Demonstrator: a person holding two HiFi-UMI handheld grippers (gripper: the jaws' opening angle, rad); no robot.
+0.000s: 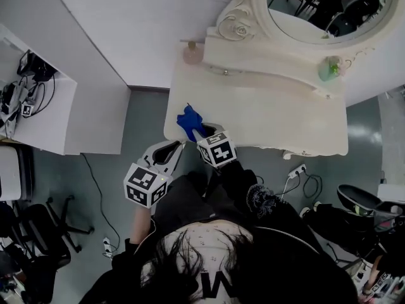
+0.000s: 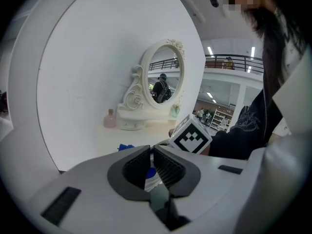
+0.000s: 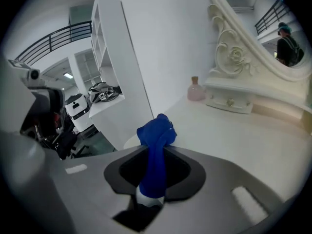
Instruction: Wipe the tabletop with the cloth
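A bunched blue cloth [image 1: 188, 121] stands up over the front left corner of the cream dressing table [image 1: 272, 116]. My right gripper [image 1: 201, 133] is shut on the cloth's lower end; in the right gripper view the blue cloth [image 3: 155, 150] rises from between the jaws of my right gripper [image 3: 153, 172] with its free end bundled above. My left gripper [image 1: 171, 149] hovers just off the table's front left edge, beside the right one. In the left gripper view the jaws of my left gripper [image 2: 152, 167] stand together with nothing held, and a bit of the blue cloth [image 2: 126, 147] shows beyond.
A pink bottle [image 1: 192, 52] stands at the table's back left, a green item [image 1: 329, 69] at the back right, under the ornate oval mirror [image 1: 329, 5]. A white desk [image 1: 38, 106] with cables stands at the left. Power strips and cords lie on the floor [image 1: 297, 173].
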